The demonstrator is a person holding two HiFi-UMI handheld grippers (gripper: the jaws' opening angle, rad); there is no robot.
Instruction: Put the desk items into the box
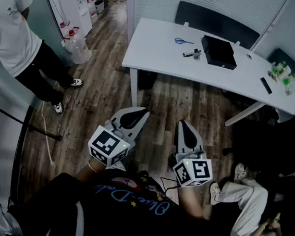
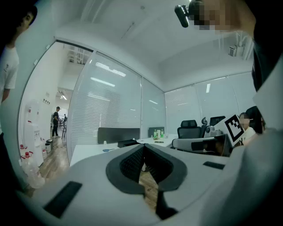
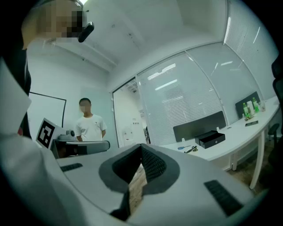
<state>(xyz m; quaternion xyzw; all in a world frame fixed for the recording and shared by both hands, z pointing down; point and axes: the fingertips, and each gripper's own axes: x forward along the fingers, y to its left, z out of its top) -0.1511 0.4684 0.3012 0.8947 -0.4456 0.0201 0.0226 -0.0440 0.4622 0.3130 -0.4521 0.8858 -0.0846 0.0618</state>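
The flat black rectangular box lies on the smooth white desk. Blue-handled scissors lie left of the box. Left gripper and right gripper, jaws clenched and empty, hover well short of the box.

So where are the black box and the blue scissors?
black box (image 1: 219, 51): head view, middle of its top.
blue scissors (image 1: 182, 41): head view, where the handles meet the blades.
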